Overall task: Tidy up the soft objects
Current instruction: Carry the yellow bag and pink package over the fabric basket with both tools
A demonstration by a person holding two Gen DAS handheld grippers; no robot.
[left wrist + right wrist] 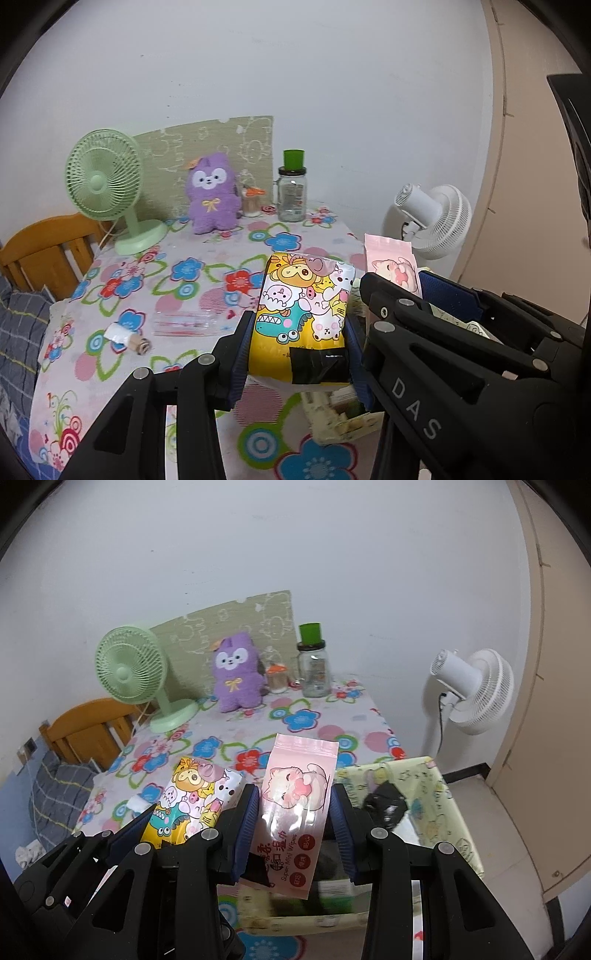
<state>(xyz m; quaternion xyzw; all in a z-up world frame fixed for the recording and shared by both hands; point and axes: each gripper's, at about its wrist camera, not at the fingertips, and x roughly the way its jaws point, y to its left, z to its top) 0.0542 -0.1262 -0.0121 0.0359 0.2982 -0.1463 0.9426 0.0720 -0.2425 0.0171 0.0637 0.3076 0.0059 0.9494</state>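
Tissue pack, yellow with cartoon animals, stands clamped upright in the left claw above the flowered counter — the purple plush sits at the back; from the right wrist, the pink wipes packet is gripped in the right claw over a pale yellow box

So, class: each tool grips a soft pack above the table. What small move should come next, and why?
Probably carry the right tool a little forward and lower its pink wipes pack into the pale yellow fabric box just beneath it. That box stands open with items already inside, and both packs are clamped and off the table; the left tool's yellow cartoon pack could follow.
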